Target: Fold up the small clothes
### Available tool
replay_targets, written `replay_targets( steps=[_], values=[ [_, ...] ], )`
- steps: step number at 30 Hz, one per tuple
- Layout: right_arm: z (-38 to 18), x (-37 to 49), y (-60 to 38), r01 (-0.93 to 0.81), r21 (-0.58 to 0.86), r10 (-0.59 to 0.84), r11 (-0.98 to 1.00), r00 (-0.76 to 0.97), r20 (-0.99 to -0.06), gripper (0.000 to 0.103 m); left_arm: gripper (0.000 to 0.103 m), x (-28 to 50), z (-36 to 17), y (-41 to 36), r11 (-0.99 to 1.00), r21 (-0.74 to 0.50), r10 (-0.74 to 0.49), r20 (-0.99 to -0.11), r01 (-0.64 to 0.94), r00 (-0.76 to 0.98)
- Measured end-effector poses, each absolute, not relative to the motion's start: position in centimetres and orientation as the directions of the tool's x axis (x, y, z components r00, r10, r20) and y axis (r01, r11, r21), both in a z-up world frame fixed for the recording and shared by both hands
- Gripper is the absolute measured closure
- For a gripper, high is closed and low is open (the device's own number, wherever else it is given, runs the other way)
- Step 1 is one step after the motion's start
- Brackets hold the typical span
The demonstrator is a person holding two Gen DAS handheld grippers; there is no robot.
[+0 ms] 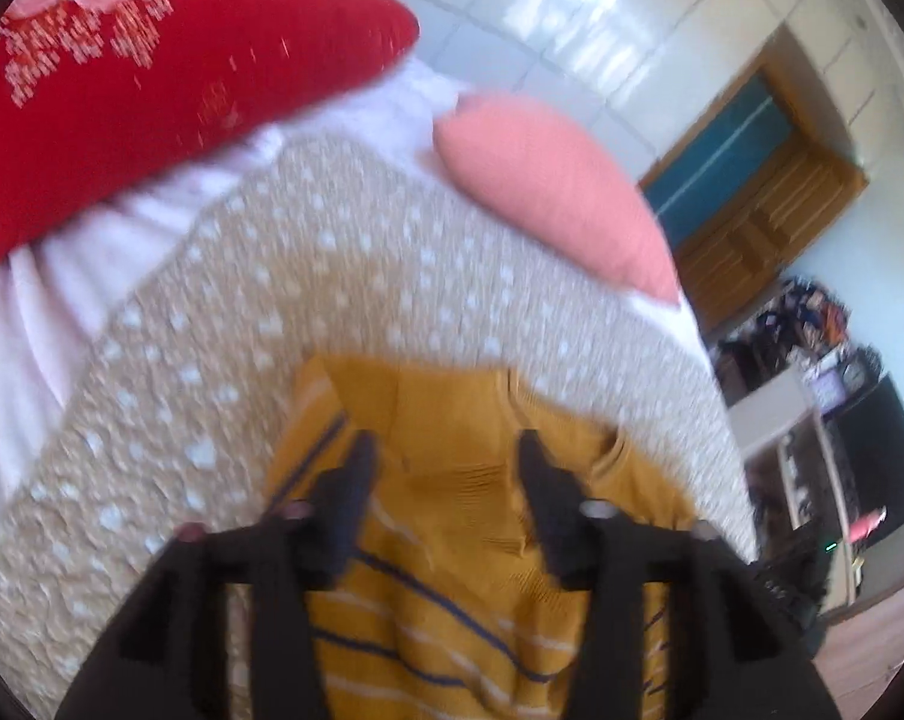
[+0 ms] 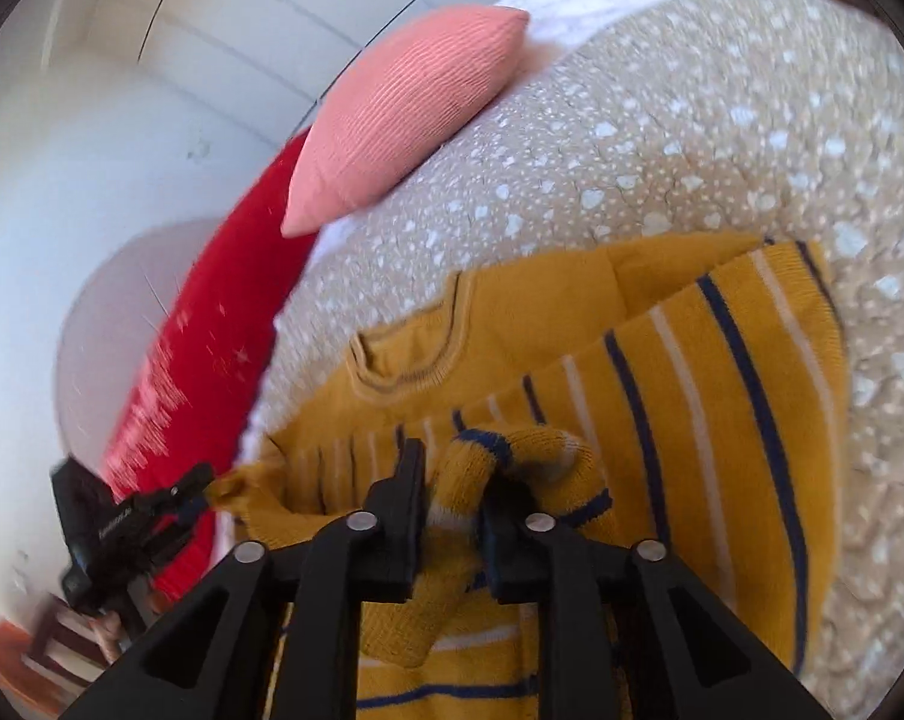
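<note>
A small mustard-yellow knit sweater (image 1: 452,480) with navy and white stripes lies partly folded on a beige bedspread (image 1: 272,300) dotted with white hearts. My left gripper (image 1: 446,450) is open just above the sweater, with nothing between its fingers. In the right wrist view the sweater (image 2: 661,372) has its striped lower part folded up toward the collar. My right gripper (image 2: 452,474) is shut on a bunched fold of striped sweater cloth. The left gripper (image 2: 197,489) shows at the left edge there, at a corner of the sweater.
A red embroidered pillow (image 1: 152,90) and a pink cushion (image 1: 547,192) lie at the head of the bed; both also show in the right wrist view, pillow (image 2: 212,330) and cushion (image 2: 404,108). A wooden door (image 1: 751,192) and cluttered shelves (image 1: 811,420) stand beyond the bed edge.
</note>
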State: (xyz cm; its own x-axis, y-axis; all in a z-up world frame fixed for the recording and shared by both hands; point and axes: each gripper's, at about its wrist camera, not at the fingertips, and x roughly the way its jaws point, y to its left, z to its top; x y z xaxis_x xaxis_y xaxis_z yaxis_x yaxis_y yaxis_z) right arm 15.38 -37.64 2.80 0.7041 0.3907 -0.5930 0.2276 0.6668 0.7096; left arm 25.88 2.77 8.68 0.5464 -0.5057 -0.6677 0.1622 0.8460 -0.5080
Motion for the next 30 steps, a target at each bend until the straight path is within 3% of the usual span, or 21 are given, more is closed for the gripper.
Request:
replay_targets(
  steps=[4,10,15,18,22,26,28,30],
  values=[
    [2.0,15.9,-39.1,0.259,0.810,0.434,0.526,0.738,-0.517,0.057,0.039,25.3,9.7,4.0,0.851,-0.502,-0.493,-0.662,0.154,0.565],
    [3.5,14.7,-40.2,0.270,0.855,0.417,0.442,0.782,-0.463,0.043,0.036,22.3,8.5,1.8,0.925,-0.297,-0.381,-0.741,0.238,0.553],
    [6.8,12.7,-39.7,0.255,0.819,0.349,0.513,0.810,-0.471,0.040,0.036,20.6,7.0,-0.8,0.921,-0.188,-0.355,-0.766,0.342,0.536],
    [9.3,11.8,-37.9,0.207,0.742,0.312,0.637,0.812,-0.494,0.040,0.036,21.0,6.0,-2.3,0.924,-0.135,-0.322,-0.782,0.359,0.534],
    [9.6,13.1,-33.6,0.117,0.608,0.349,0.785,0.728,-0.590,0.040,0.036,23.9,3.1,-2.1,0.976,-0.033,-0.146,-0.834,0.216,0.532],
    [5.6,16.1,-32.2,0.131,0.518,0.338,0.845,0.619,-0.709,0.040,0.026,26.1,0.5,1.0,0.977,-0.174,-0.212,-0.860,0.125,0.465],
    [3.8,17.1,-33.7,0.199,0.451,0.241,0.870,0.627,-0.741,0.052,0.024,26.6,0.2,2.4,0.965,-0.244,-0.259,-0.854,0.092,0.451],
    [3.5,17.1,-35.8,0.249,0.472,0.210,0.846,0.658,-0.723,0.067,0.024,26.7,0.4,3.1,0.956,-0.283,-0.287,-0.847,0.079,0.447]
  ],
)
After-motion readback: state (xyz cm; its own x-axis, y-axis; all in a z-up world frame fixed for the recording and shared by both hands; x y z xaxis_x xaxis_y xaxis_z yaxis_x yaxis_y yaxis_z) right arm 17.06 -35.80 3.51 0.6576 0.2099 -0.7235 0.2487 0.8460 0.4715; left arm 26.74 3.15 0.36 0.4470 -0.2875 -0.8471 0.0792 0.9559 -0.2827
